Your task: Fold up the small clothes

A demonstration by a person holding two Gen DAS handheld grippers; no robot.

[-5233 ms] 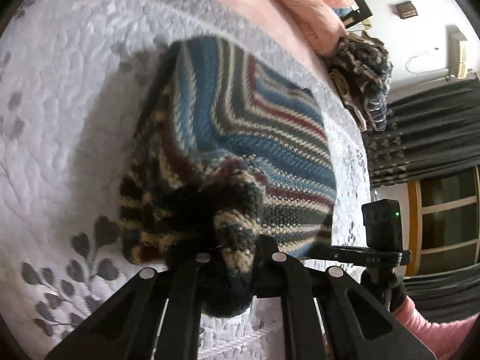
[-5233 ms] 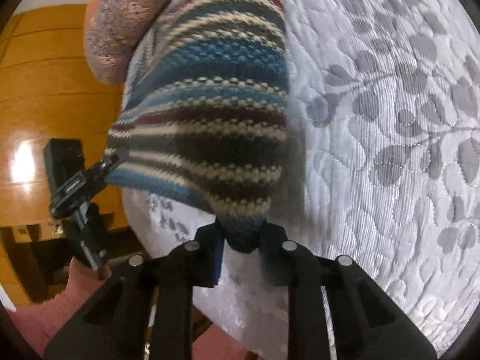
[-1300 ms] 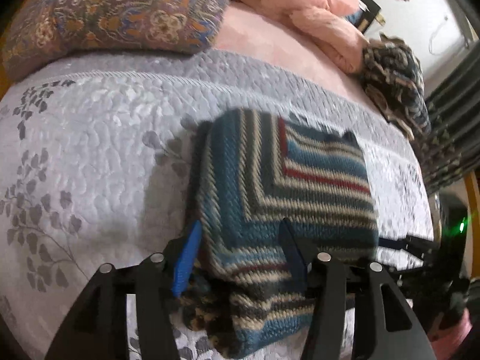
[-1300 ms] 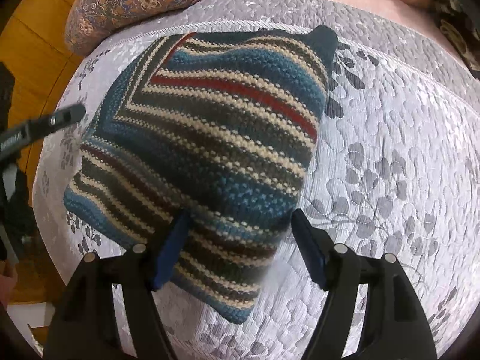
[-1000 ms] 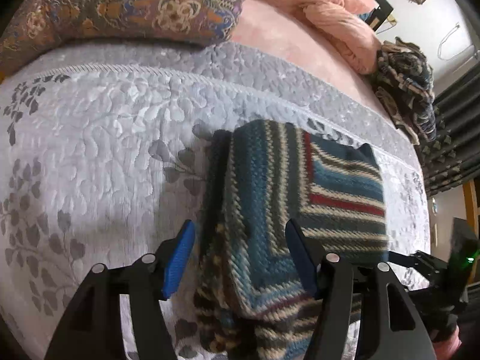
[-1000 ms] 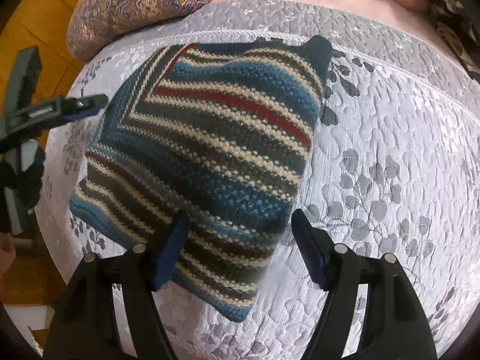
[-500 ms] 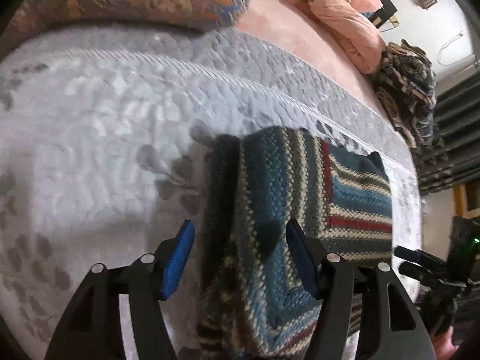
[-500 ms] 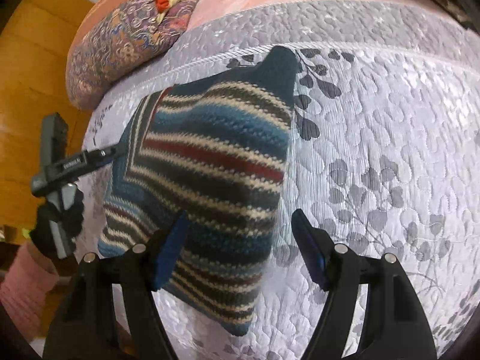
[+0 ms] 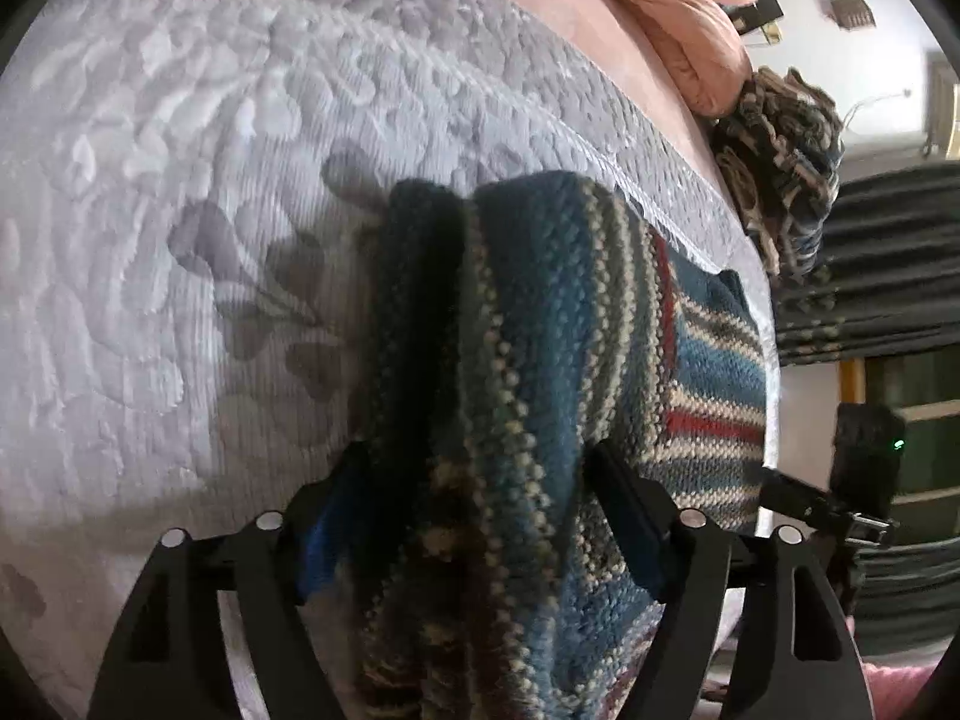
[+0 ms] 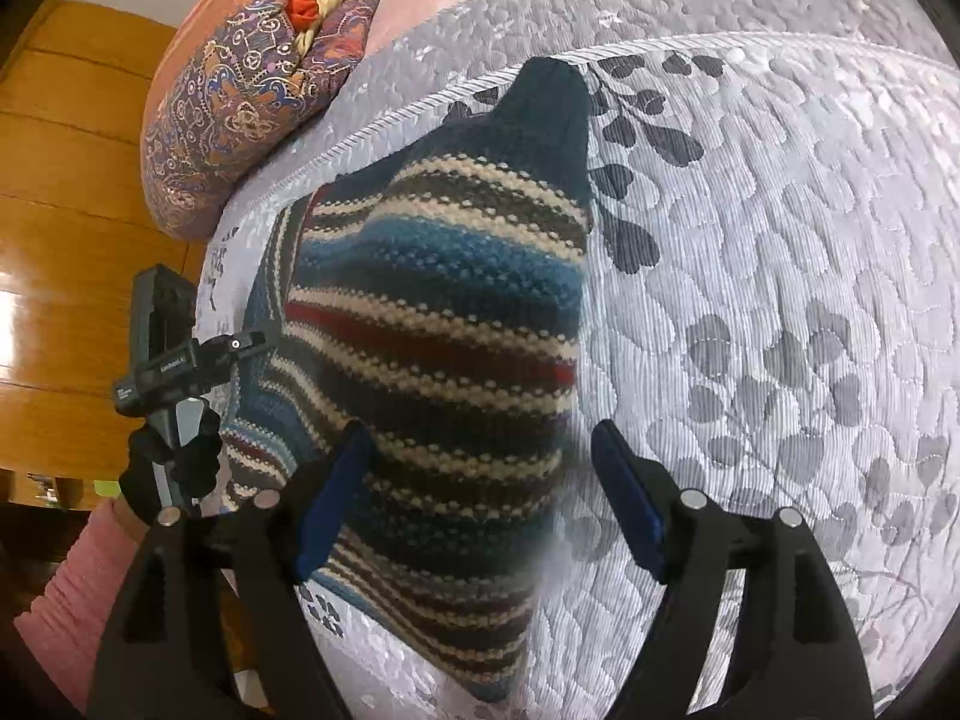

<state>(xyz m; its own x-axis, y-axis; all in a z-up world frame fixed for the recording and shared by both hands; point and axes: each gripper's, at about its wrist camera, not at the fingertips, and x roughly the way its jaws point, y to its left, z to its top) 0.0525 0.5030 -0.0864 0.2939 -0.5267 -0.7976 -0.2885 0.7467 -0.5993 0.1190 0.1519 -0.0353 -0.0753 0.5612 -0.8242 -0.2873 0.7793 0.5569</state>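
Striped knit sweater (image 9: pixel 576 396) sits folded on the bed (image 9: pixel 150 192), on the grey leaf-pattern quilt, close to the bed's edge.

Left hand-held gripper (image 9: pixel 477 516): fingers spread wide, straddling the folded stack's near end, not clamped. Right hand-held gripper (image 10: pixel 480 492): also spread; left finger (image 10: pixel 336 498) overlaps the knit, right finger over bare quilt just beside it.

View differences:
- Left wrist only: layered fold edge of the sweater, dark inner layer on the left; pink bedding (image 9: pixel 678 18) and a second bundled patterned knit (image 9: pixel 774 168) towards the far edge; dark curtains (image 9: pixel 888 276); the right gripper's body with a green light.
- Right wrist only: patterned cushion (image 10: pixel 240 102) at the bed's far-left corner, wooden panels (image 10: pixel 66 252), pink sleeve (image 10: pixel 72 600) and black glove (image 10: pixel 168 468) holding the left gripper. Sweater's dark pointed corner (image 10: pixel 552 102) lies towards the quilt's piped seam.

Writing: small white print on the left gripper's body in the right view, too small to read.
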